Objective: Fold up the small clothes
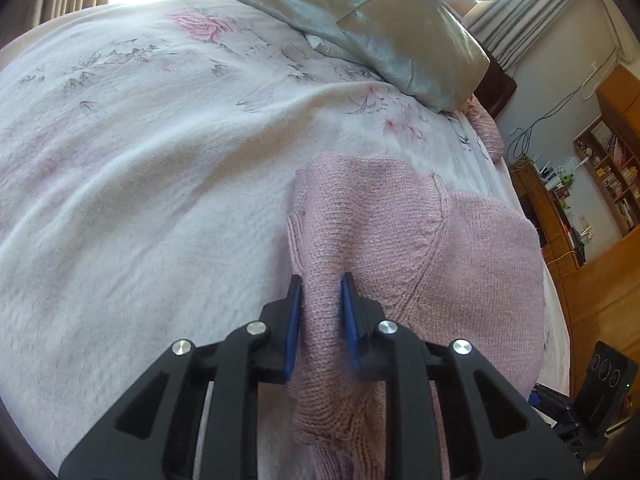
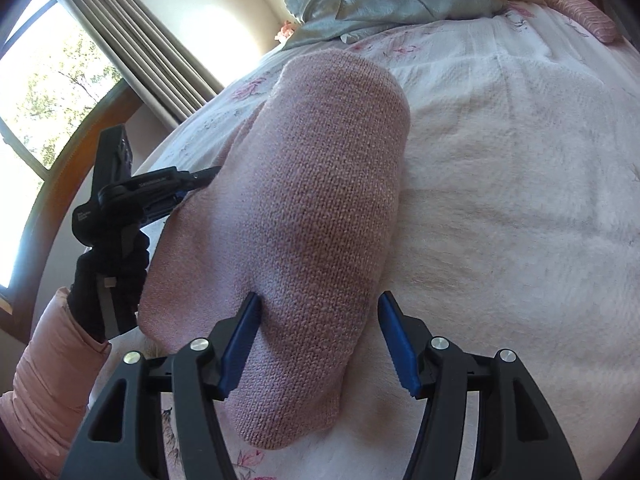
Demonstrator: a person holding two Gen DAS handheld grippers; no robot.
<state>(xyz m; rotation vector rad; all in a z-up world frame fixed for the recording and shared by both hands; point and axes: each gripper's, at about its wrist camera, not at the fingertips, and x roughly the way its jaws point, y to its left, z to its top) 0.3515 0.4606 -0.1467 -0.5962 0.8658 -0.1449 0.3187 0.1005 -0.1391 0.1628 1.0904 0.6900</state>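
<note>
on the floral bedspread (image 1: 140, 200), left gripper (image 1: 322, 300) pinches the pink knit garment (image 2: 312, 208) to anchor its left fold; right gripper (image 2: 320, 316) straddles it, fingers spread.

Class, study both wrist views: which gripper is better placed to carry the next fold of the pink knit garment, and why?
Probably the left. The left gripper is already shut on a bunched part of the pink knit garment, so it can draw that part over. The right gripper is open, straddling the garment on the bedspread without gripping it.
</note>
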